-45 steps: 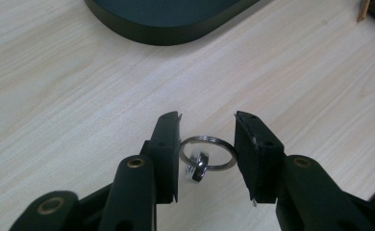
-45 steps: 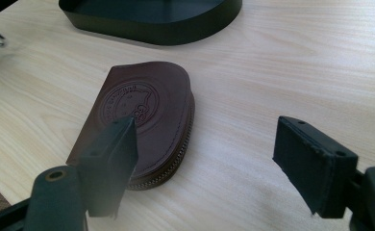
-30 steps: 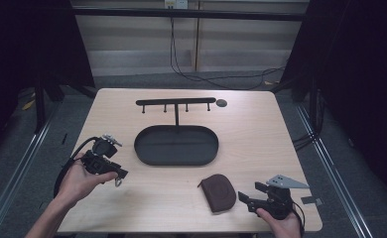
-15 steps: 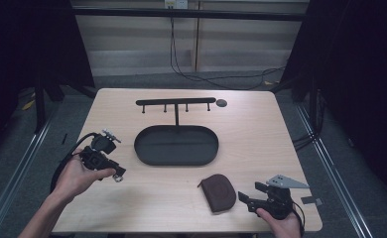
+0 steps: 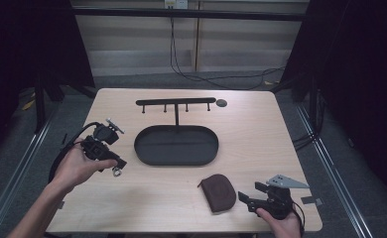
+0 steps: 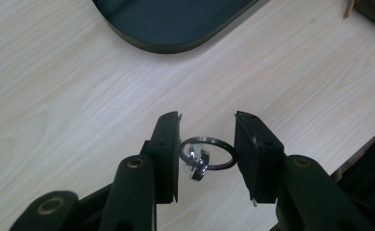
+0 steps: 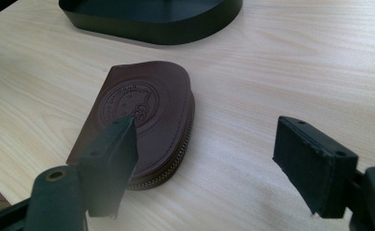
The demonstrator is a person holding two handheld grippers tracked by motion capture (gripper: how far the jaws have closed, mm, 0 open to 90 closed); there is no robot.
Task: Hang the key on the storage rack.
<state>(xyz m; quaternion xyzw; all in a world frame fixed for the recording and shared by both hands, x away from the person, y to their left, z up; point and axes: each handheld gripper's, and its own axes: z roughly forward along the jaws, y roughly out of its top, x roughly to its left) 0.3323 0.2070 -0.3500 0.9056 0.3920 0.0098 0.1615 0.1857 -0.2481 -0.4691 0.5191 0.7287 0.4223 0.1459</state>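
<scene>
In the high view, the left hand-held gripper (image 5: 113,167) is being held over the left part of the surface (image 5: 261,148), just beside the left end of the tray (image 5: 142,148), and a small ring (image 5: 116,172) is being seen at its tip. The right hand-held gripper (image 5: 245,198) is being held near the front right edge, its jaws being pointed at the pouch (image 5: 219,192), which is lying just beside them, in front of the tray. A rack (image 5: 175,102) with pegs is being carried by the tray's far side. In the left gripper view, the ring (image 6: 209,153), with a small metal piece on it, is being kept between the narrowly parted jaws of the left hand-held gripper (image 6: 207,154); whether it is being pinched by both pads cannot be told. The tray's edge (image 6: 176,45) is being shown beyond. In the right gripper view, the right hand-held gripper (image 7: 209,163) is being held wide, with nothing between the jaws; the pouch (image 7: 142,120) is lying flat behind the left jaw, the tray (image 7: 152,31) being shown farther off.
</scene>
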